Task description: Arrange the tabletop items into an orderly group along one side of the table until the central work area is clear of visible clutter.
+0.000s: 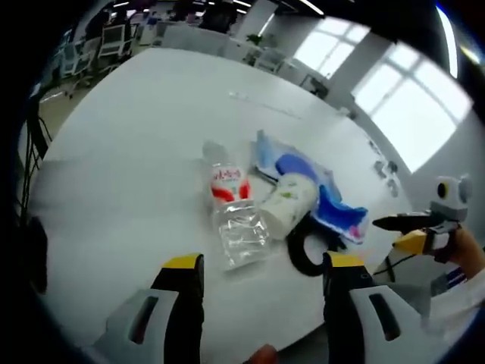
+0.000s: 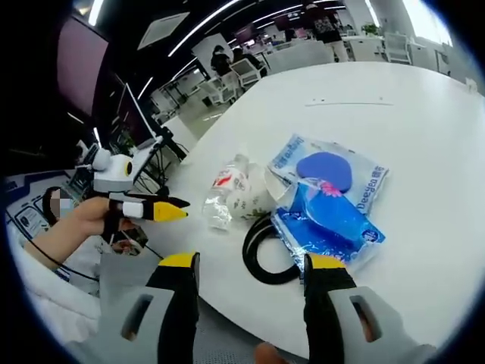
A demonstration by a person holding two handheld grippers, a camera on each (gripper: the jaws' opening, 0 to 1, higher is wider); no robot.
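Observation:
Several items lie bunched near the front edge of a white table (image 1: 114, 152). A clear plastic bottle (image 1: 231, 212) with a red label lies on its side. A paper cup (image 1: 289, 201) lies tipped over beside it, touching it. Two blue packets (image 1: 303, 171) overlap behind them, and a black ring (image 1: 303, 254) sits at the edge. My left gripper (image 1: 264, 265) is open and empty, just short of the bottle. My right gripper (image 2: 252, 264) is open and empty in front of the black ring (image 2: 265, 254) and the blue packets (image 2: 333, 197). The bottle (image 2: 223, 189) and cup (image 2: 250, 199) lie left of them.
The right gripper (image 1: 385, 232) hovers off the table's edge, and a hand (image 2: 83, 216) holds the left gripper (image 2: 182, 208) there too. Bare tabletop (image 2: 424, 114) stretches beyond the pile. Office chairs and desks (image 1: 114, 38) stand behind, and a tripod (image 2: 151, 148) stands beside the table.

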